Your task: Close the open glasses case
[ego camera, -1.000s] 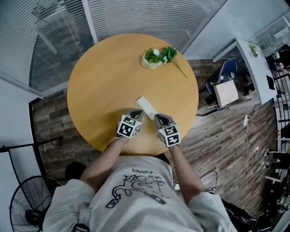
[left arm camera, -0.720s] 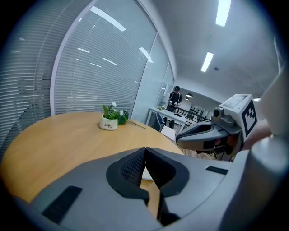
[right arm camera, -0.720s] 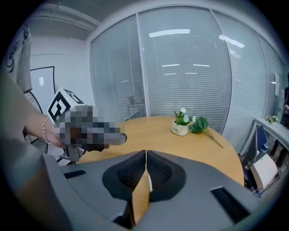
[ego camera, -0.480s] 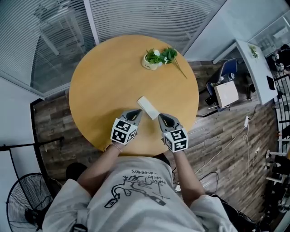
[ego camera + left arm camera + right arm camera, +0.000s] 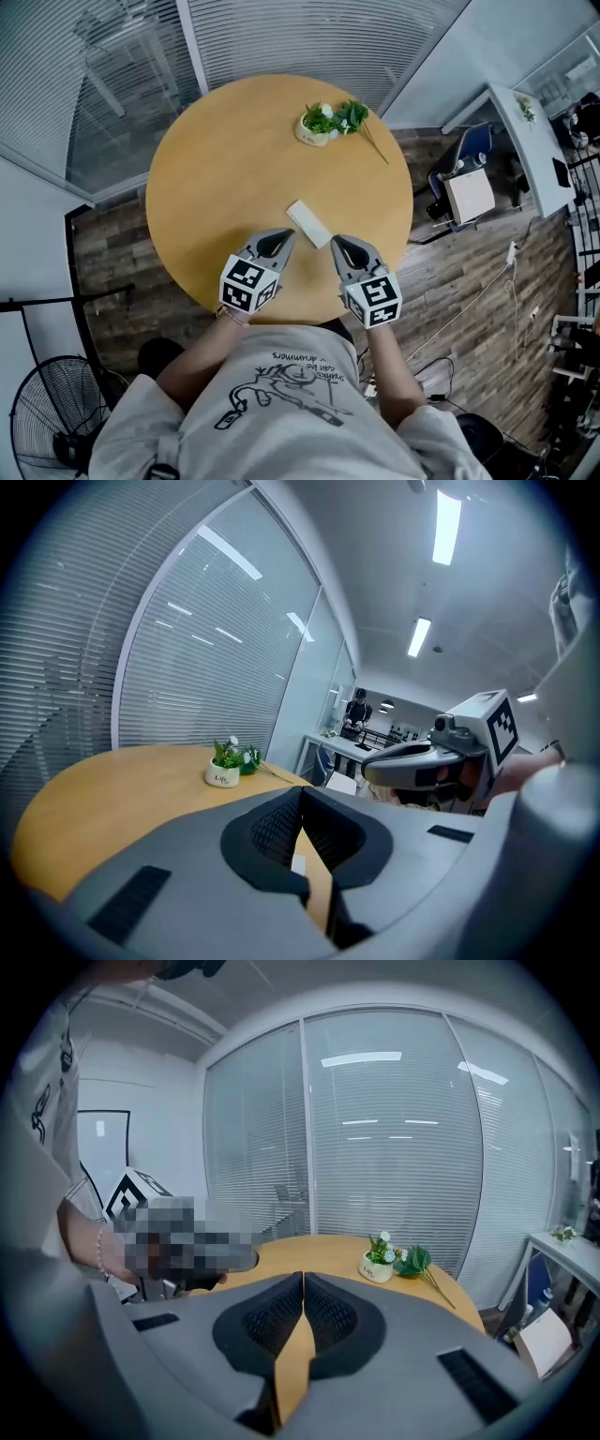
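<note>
This is looking like an office: glass partition walls (image 5: 394,1147) with slatted blinds are enclosing a round wooden table (image 5: 225,169), ceiling strip lights (image 5: 448,527) are glowing, and a person (image 5: 356,708) is standing at what may be a desk (image 5: 328,743).

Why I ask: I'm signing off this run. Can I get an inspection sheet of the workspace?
Surface: round wooden table, no spills seen.
Job's things: white glasses case lies flat toward the near side; it looks shut, with no raised lid showing.
Clutter: small flower pot near the far edge.
Grippers: left gripper and right gripper hover over the near edge, one on either side of the case and apart from it; each has its jaws together with nothing between.
Cables: pale cable on the floor at the right.
Surroundings: blinds behind glass; fan on the floor at the left.
</note>
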The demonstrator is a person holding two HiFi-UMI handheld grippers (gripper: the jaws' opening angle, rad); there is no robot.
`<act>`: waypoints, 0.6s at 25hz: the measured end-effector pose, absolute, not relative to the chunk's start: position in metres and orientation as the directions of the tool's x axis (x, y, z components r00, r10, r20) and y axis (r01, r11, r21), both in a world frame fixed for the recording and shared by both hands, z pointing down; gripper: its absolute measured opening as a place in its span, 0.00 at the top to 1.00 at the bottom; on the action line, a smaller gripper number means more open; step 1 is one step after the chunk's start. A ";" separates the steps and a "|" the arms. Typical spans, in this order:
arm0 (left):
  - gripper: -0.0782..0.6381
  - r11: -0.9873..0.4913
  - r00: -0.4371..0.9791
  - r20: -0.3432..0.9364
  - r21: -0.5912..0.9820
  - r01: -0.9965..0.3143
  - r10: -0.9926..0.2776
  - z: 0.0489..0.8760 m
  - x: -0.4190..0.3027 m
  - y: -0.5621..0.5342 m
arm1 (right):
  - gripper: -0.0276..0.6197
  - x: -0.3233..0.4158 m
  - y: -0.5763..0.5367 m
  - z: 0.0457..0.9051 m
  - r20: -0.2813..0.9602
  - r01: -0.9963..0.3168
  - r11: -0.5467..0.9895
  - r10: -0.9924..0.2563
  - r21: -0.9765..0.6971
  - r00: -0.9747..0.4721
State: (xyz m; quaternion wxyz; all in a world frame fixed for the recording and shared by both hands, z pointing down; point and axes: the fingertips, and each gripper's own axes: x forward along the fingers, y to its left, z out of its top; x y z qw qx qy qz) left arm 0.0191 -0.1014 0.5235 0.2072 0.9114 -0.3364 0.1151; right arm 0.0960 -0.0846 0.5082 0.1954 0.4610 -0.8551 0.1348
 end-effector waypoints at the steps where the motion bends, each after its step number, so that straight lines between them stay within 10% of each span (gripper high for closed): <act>1: 0.87 -0.690 0.750 0.340 0.301 -0.659 -0.568 0.519 0.019 -0.101 | 0.94 0.095 -0.084 0.504 0.455 -0.840 0.540 -0.737 -0.049 -0.500; 15: 0.87 -0.715 0.768 0.237 0.279 -0.641 -0.596 0.451 0.016 -0.094 | 0.94 0.094 -0.076 0.438 0.391 -0.835 0.549 -0.762 -0.034 -0.517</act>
